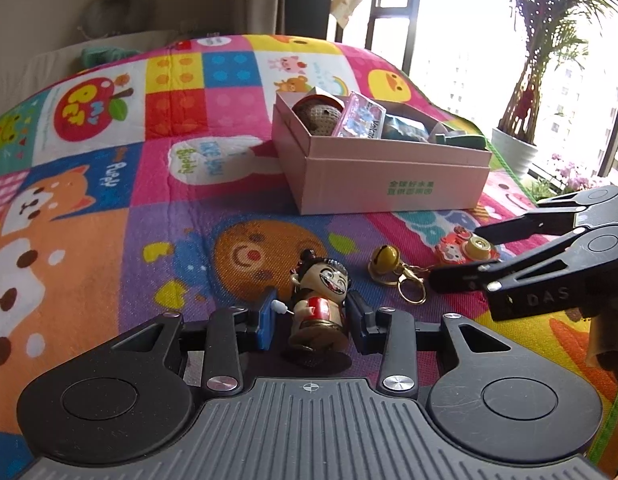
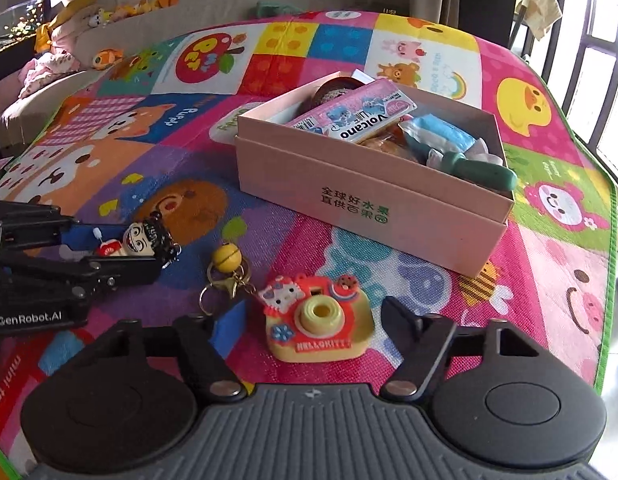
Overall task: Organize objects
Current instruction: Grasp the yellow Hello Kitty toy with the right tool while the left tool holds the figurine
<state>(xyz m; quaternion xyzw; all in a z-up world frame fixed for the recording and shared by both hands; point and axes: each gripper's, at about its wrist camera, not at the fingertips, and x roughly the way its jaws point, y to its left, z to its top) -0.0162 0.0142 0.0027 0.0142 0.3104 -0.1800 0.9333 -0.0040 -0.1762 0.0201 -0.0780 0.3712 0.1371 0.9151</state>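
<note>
Though half hidden by left claw [image 2: 121, 248], grinning figurine [image 2: 135, 240].

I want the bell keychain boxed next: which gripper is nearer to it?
Roughly equal, perhaps right: the right gripper straddles the toy camera beside the bell keychain; the left gripper brackets the figurine.

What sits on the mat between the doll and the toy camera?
A yellow bell keychain lies between the doll and the toy camera; both wrist views show it.

patchwork play mat [image 1: 109, 208], potted palm [image 1: 525, 112], window [image 1: 449, 8]
</note>
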